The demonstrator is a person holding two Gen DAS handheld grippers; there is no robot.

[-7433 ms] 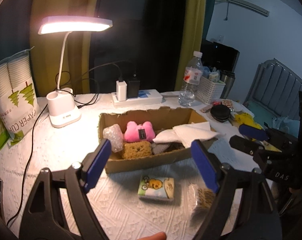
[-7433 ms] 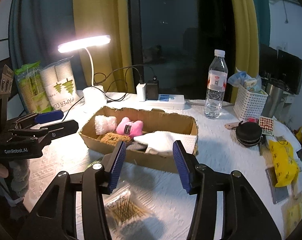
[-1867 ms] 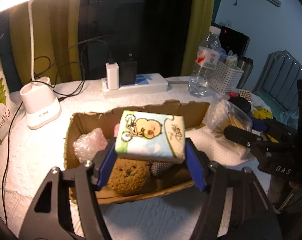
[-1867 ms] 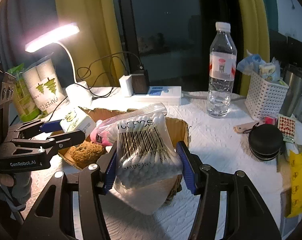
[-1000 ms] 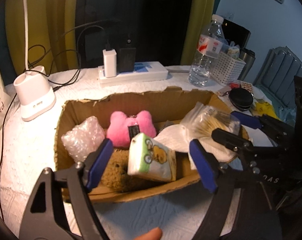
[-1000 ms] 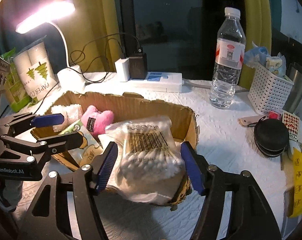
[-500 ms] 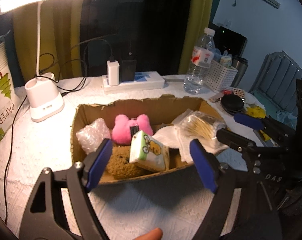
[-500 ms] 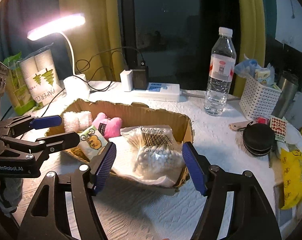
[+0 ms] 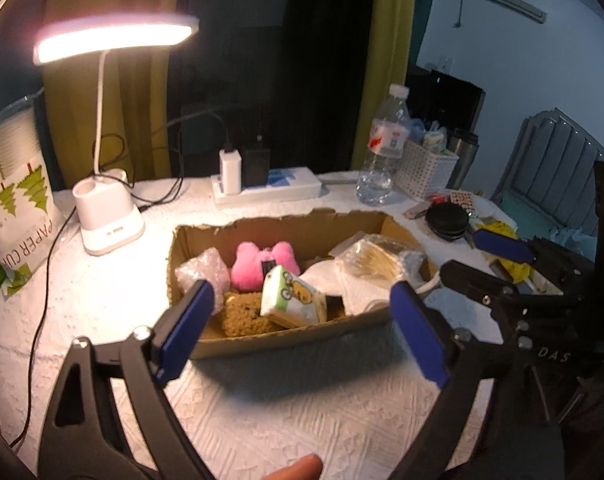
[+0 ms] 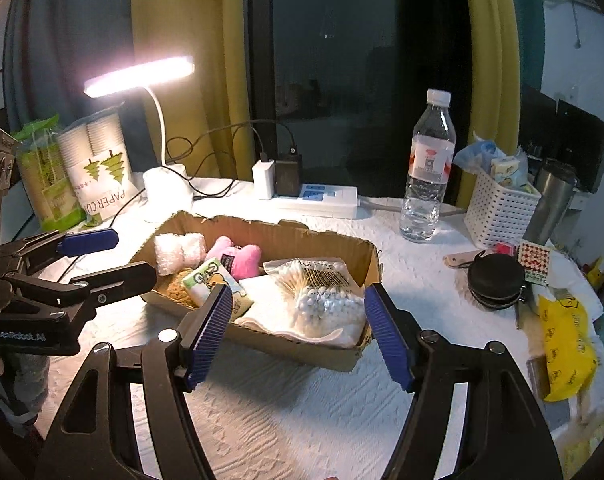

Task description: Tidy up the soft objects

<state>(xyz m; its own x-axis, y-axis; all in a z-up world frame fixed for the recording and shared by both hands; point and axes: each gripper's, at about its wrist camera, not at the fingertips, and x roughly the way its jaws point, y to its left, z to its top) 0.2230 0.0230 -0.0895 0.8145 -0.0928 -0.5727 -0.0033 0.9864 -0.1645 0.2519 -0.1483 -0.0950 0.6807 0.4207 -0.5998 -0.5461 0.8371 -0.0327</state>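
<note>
White tablecloth [image 10: 402, 280] carries yellow packet [image 10: 566, 344], plain only from right wrist.

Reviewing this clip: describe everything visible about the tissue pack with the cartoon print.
The tissue pack is a small soft block in glossy film, white with a green edge and a yellow cartoon figure on a bicycle. It lies tilted inside the cardboard box, leaning on the brown plush, just in front of the pink plush, beside the white cloth. No gripper touches it.
</note>
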